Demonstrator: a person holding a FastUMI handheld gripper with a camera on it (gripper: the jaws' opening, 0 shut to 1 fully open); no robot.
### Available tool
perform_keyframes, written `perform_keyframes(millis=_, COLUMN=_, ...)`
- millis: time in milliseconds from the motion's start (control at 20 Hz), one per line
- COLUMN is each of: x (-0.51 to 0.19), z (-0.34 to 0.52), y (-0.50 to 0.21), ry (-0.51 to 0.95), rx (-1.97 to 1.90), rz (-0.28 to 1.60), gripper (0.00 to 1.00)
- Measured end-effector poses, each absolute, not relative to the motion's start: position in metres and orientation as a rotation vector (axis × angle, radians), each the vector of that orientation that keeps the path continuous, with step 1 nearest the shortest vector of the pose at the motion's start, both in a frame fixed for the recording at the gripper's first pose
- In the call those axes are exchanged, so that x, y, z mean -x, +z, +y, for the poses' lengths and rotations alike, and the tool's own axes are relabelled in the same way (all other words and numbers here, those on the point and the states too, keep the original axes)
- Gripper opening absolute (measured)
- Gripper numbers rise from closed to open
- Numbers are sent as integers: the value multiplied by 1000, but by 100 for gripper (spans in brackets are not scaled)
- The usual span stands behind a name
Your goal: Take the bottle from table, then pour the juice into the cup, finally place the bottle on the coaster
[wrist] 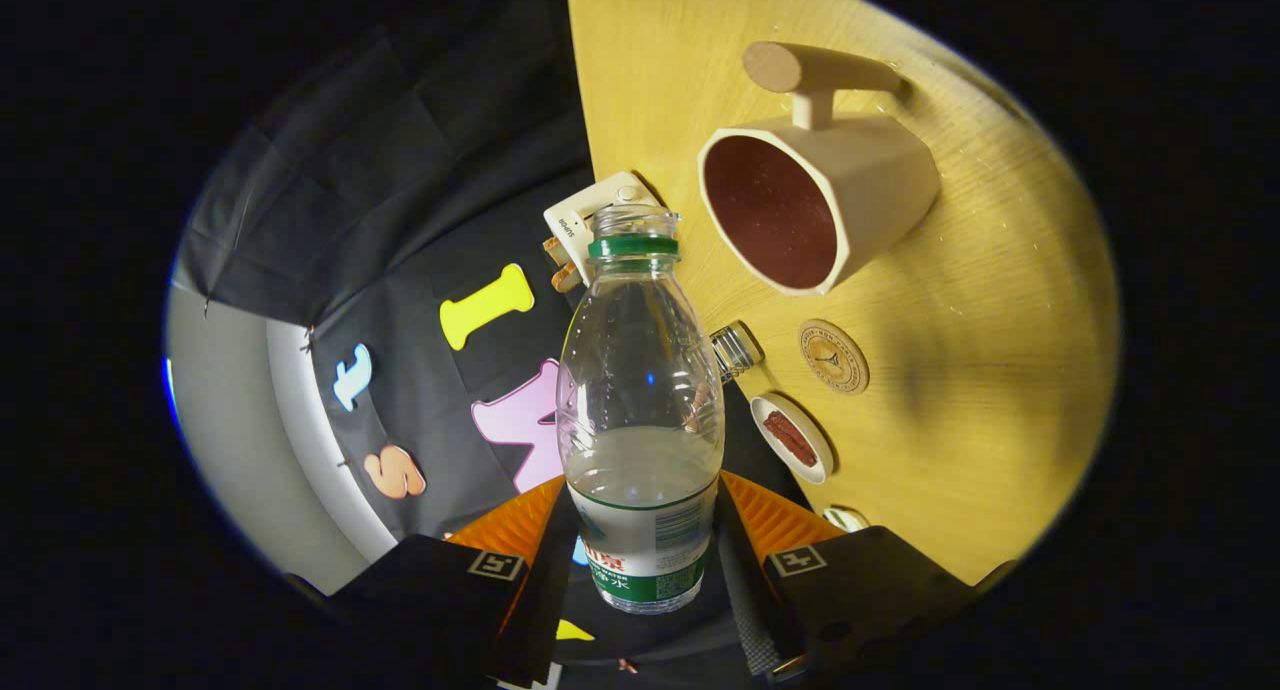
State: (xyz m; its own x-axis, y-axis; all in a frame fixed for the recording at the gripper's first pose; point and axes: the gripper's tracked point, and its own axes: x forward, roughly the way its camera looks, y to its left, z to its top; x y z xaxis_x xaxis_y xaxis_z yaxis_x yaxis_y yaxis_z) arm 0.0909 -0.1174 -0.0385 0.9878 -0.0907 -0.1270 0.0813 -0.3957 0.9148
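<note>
The gripper (640,530) was clamped on the bottle (640,410), its two fingers pressing against the lower body on either side, at the height of the label. The bottle stood out straight ahead between the fingers, its open neck pointing away from them, uncapped, with a green ring just under the mouth. It was clear plastic and held clear liquid in the part nearest the fingers; the rest toward the neck was empty.

The whole view was rolled sideways, so the table (1000,270) appeared tipped up beyond and to the right of the fingers. The cup (815,205), pale with a dark inside and a thick peg-like handle, stood on the table ahead and to the right of the bottle's mouth, near it but apart. The round coaster (833,356) lay on the table to the right of the bottle's shoulder, closer to the fingers than the cup. Between the coaster and the right finger sat a small white dish (792,438) with something reddish-brown in it. A white boxy object (585,225) showed just behind the bottle's neck, and a small clear ribbed thing (735,350) peeked out beside the bottle's right shoulder; what it was could not be made out.
</note>
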Motion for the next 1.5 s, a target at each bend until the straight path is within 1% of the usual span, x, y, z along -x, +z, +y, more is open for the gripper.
perform_keyframes(millis=150, x=-87, z=-118, y=-43, ry=-192, rx=-1721, rz=-1, gripper=73)
perform_keyframes(millis=350, x=-83, z=-135, y=-42, ry=-246, rx=-1487, rz=-57, gripper=73)
perform_keyframes(millis=600, x=-81, z=-125, y=-53, ry=-275, rx=-1208, rz=-1, gripper=73)
perform_keyframes(millis=750, x=-86, z=-121, y=-51, ry=-296, rx=-959, rz=22, gripper=73)
perform_keyframes(millis=1050, x=-117, z=-111, y=-26, ry=-301, rx=-495, rz=15, gripper=73)
perform_keyframes(millis=1250, x=-149, z=-89, y=-19, ry=-268, rx=-233, rz=31, gripper=73)
perform_keyframes(millis=1500, x=-188, z=-74, y=-35, ry=-266, rx=11, rz=39, gripper=74)
